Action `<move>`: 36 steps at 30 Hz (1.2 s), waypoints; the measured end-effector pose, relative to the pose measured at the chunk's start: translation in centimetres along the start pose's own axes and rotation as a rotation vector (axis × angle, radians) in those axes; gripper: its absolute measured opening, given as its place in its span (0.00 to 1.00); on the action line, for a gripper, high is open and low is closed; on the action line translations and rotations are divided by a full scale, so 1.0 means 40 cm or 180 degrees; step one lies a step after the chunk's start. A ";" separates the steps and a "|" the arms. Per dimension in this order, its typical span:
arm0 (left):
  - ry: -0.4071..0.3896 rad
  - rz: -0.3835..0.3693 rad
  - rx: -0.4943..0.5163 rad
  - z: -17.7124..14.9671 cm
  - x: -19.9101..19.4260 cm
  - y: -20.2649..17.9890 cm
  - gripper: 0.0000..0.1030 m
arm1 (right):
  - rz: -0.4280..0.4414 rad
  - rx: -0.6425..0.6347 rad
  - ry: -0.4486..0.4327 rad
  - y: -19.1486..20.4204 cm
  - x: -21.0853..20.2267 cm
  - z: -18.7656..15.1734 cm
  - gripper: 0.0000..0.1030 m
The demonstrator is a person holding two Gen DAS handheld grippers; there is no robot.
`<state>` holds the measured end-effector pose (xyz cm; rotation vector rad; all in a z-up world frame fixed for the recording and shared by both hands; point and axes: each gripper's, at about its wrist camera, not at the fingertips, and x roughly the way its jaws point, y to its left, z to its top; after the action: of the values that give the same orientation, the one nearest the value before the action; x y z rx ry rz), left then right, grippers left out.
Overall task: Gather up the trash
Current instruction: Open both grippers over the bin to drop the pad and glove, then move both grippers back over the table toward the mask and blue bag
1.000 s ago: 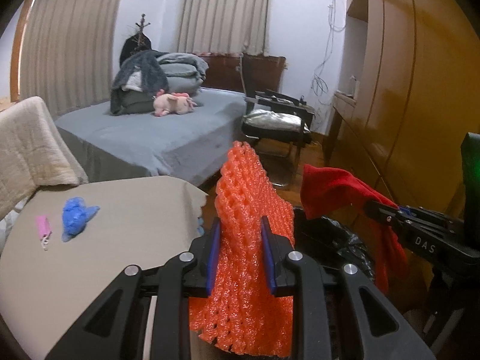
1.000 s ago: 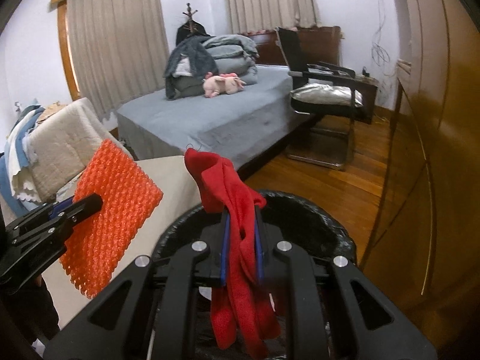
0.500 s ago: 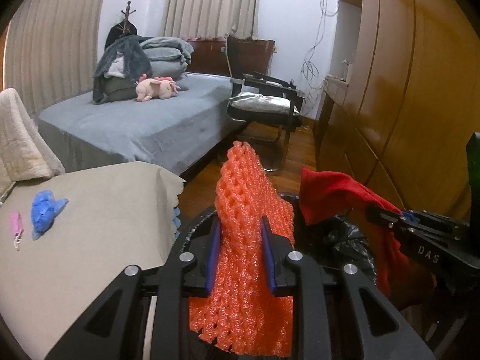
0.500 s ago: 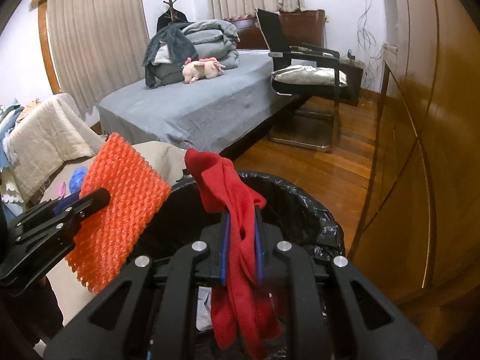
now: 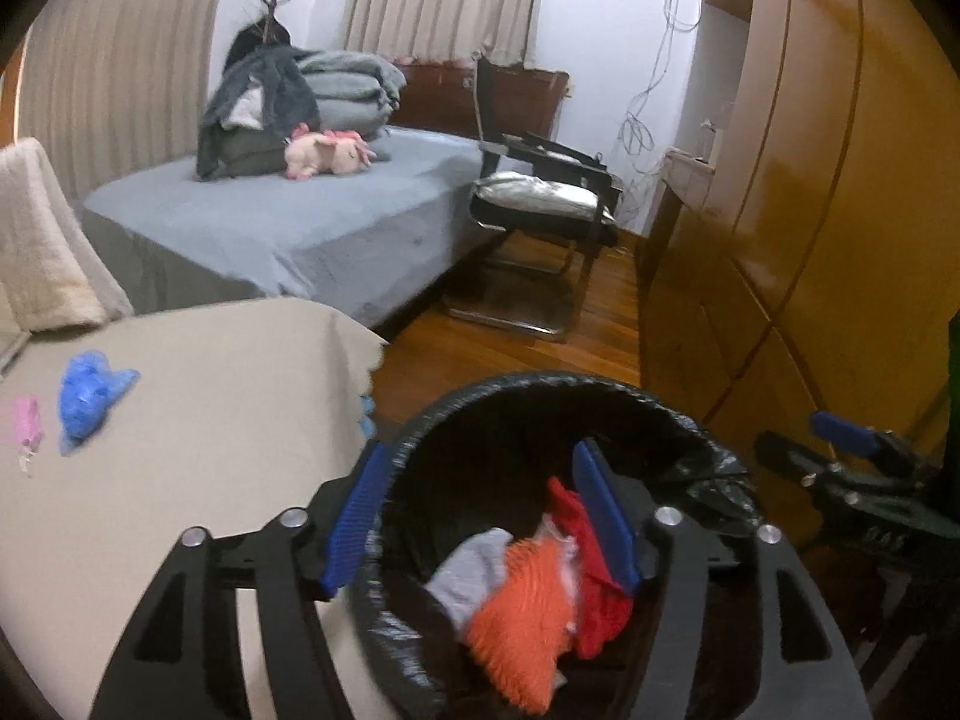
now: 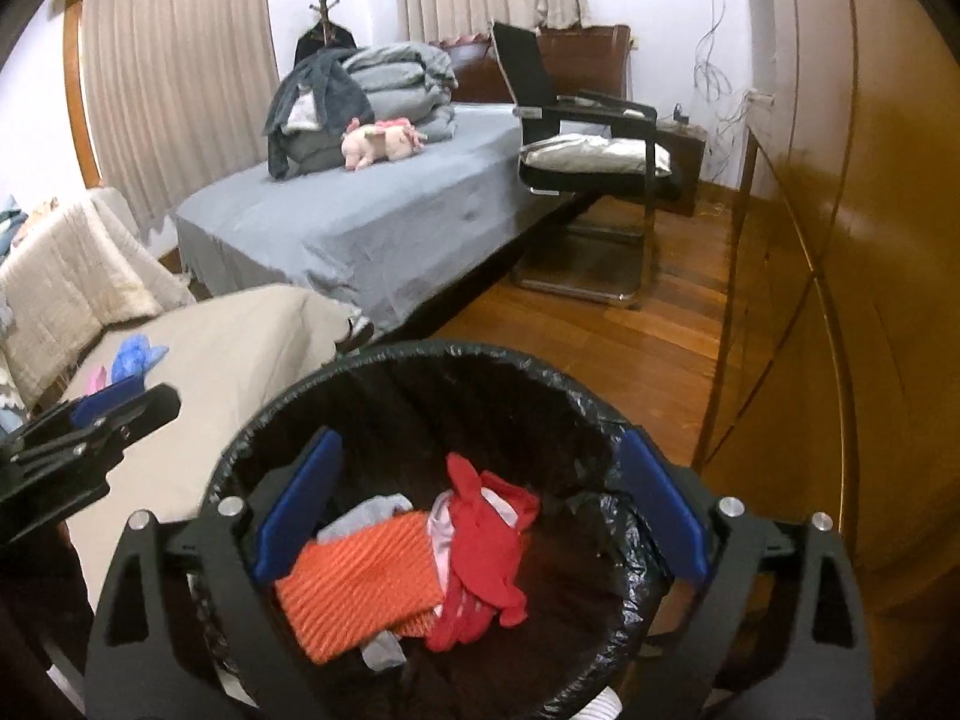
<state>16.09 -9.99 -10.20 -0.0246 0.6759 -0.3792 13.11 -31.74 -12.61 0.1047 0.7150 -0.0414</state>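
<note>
A bin lined with a black bag (image 5: 528, 384) (image 6: 420, 354) stands below both grippers. Inside it lie the orange foam net (image 5: 528, 612) (image 6: 360, 582), the red cloth (image 5: 594, 576) (image 6: 486, 546) and a grey scrap (image 5: 474, 570). My left gripper (image 5: 480, 516) hangs over the bin's left rim, its jaws opening with nothing pressed between the pads. Over the bin's middle my right gripper (image 6: 480, 510) has its jaws opening wide, and nothing is held. On the beige table (image 5: 210, 420) (image 6: 240, 348) lie a crumpled blue item (image 5: 90, 396) (image 6: 135, 354) and a small pink item (image 5: 27, 429).
A bed with a grey sheet (image 5: 288, 222) carries folded bedding and a pink plush toy (image 5: 327, 153). A black chair (image 5: 540, 192) stands on the wooden floor (image 6: 600, 336). Wooden wardrobe doors (image 5: 810, 180) run along the right. A cream blanket (image 6: 72, 264) lies at the left.
Both grippers have opened. The orange foam net left my left gripper and the red cloth left my right; both now lie in the bin. Both grippers came lower over the bin.
</note>
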 end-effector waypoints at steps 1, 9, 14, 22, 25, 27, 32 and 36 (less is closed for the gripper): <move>-0.0058 0.0067 0.0035 0.000 -0.016 0.010 0.70 | 0.0055 0.0016 -0.0020 0.005 -0.006 0.003 0.93; -0.0291 0.0309 -0.0087 0.007 -0.118 0.100 0.89 | 0.0276 -0.0090 -0.0149 0.087 -0.030 0.039 0.94; -0.0376 0.0504 -0.0218 0.006 -0.165 0.163 0.94 | 0.0412 -0.0196 -0.0177 0.166 -0.029 0.053 0.94; -0.0422 0.0856 -0.0434 -0.029 -0.222 0.301 0.94 | 0.0552 -0.0420 -0.0201 0.307 0.002 0.066 0.94; -0.0437 0.0983 -0.0500 -0.040 -0.241 0.360 0.94 | 0.0614 -0.0473 -0.0227 0.367 0.024 0.077 0.94; -0.0454 0.1085 -0.0540 -0.047 -0.249 0.403 0.94 | 0.0660 -0.0534 -0.0242 0.414 0.044 0.085 0.94; -0.0499 0.1324 -0.0658 -0.060 -0.262 0.525 0.94 | 0.0787 -0.0664 -0.0310 0.544 0.105 0.112 0.94; -0.0524 0.1489 -0.0728 -0.062 -0.261 0.634 0.94 | 0.0878 -0.0712 -0.0300 0.642 0.164 0.131 0.94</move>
<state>15.58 17.53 -9.48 -0.1116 0.5387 0.1500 23.38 -6.80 -10.89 -0.0136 0.6018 0.2953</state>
